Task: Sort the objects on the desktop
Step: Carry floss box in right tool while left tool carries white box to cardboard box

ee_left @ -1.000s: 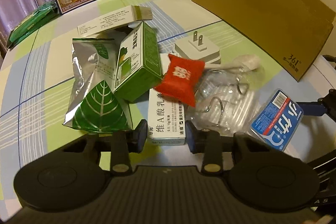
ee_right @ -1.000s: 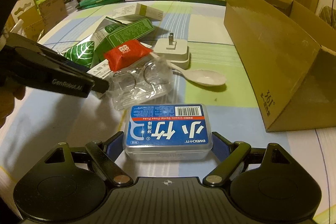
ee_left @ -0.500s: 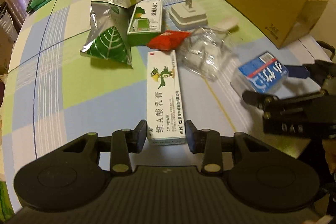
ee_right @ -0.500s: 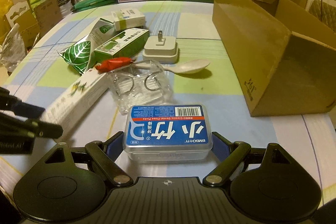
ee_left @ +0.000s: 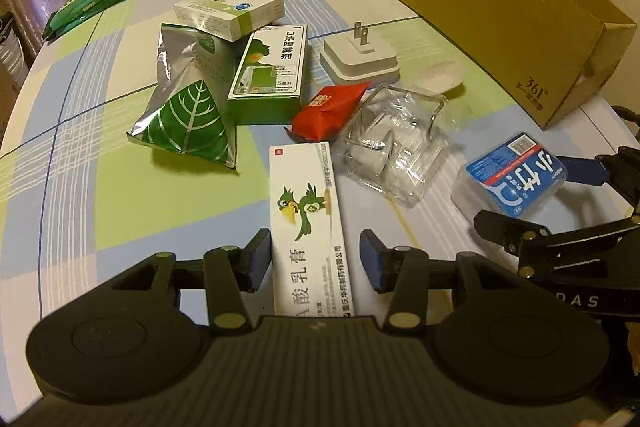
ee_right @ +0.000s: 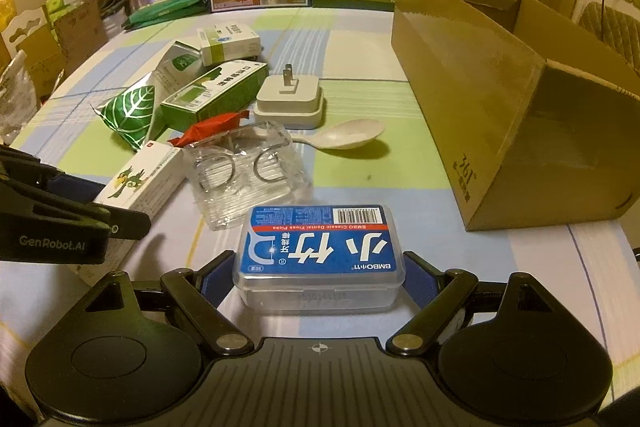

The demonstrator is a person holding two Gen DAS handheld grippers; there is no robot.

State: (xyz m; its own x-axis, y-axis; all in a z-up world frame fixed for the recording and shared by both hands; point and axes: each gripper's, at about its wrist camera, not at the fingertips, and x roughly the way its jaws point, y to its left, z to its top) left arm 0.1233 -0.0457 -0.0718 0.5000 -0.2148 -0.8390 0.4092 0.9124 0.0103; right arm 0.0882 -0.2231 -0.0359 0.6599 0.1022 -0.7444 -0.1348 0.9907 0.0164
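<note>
The cardboard box [ee_right: 516,115] looks empty, though partly hidden. Left claw [ee_left: 316,259] gapes around one ointment carton [ee_left: 306,211]; right claw [ee_right: 318,277] grips one floss case [ee_right: 318,255].

On the checked table [ee_left: 120,219] — three medicine cartons [ee_left: 308,227], one leaf-print foil pouch [ee_left: 188,123], one red sachet [ee_left: 326,111], one charger plug [ee_left: 360,57], one spoon [ee_right: 348,135], one clear plastic case [ee_left: 394,151], one floss-pick box [ee_right: 318,255] — and one cardboard box [ee_left: 500,15].
</note>
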